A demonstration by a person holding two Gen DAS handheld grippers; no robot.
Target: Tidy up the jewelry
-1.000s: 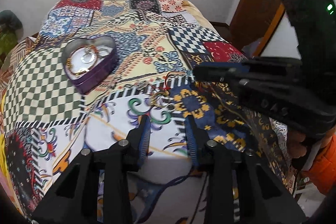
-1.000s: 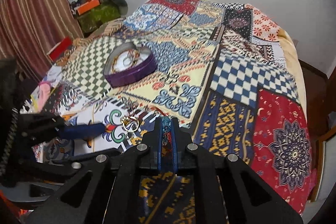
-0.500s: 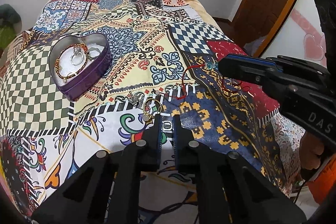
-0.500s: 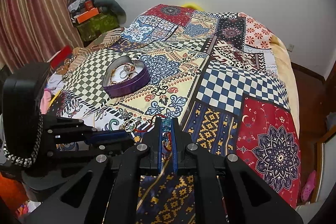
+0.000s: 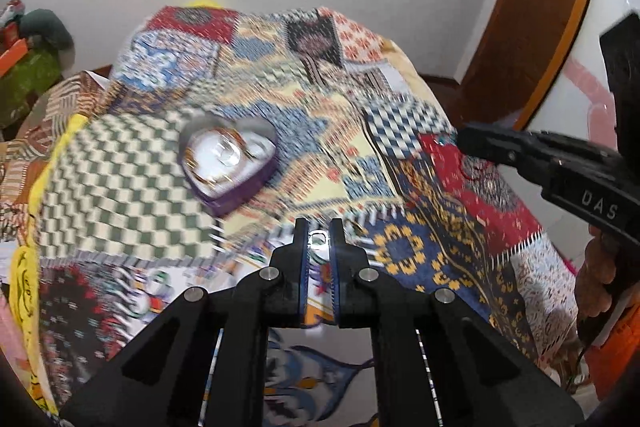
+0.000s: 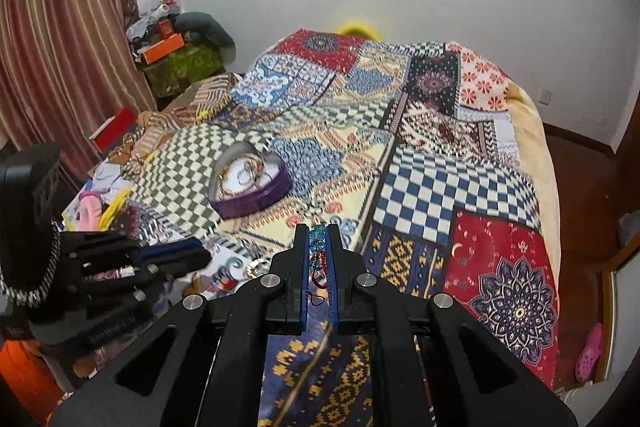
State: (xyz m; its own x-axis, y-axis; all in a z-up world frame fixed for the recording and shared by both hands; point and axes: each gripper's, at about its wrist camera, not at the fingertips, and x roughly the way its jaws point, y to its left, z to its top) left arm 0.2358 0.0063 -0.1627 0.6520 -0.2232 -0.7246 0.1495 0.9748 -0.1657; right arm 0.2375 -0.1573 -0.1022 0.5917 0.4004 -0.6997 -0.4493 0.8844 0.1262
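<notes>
Left tool (image 5: 319, 239) is clamped together on a small silvery ring (image 5: 319, 237), pinched right at its tips above the patchwork bedspread (image 5: 400, 255). Right tool (image 6: 319, 247) grips a blue-beaded bracelet on red cord (image 6: 317, 255), beads between the pads near the tips, cord trailing back between them. The purple heart-shaped tin (image 5: 228, 163) sits open on the bed, beyond both tools and left of them, well apart, jewelry already inside. Another gold ring (image 6: 258, 265) lies on the bedspread between the two tools.
</notes>
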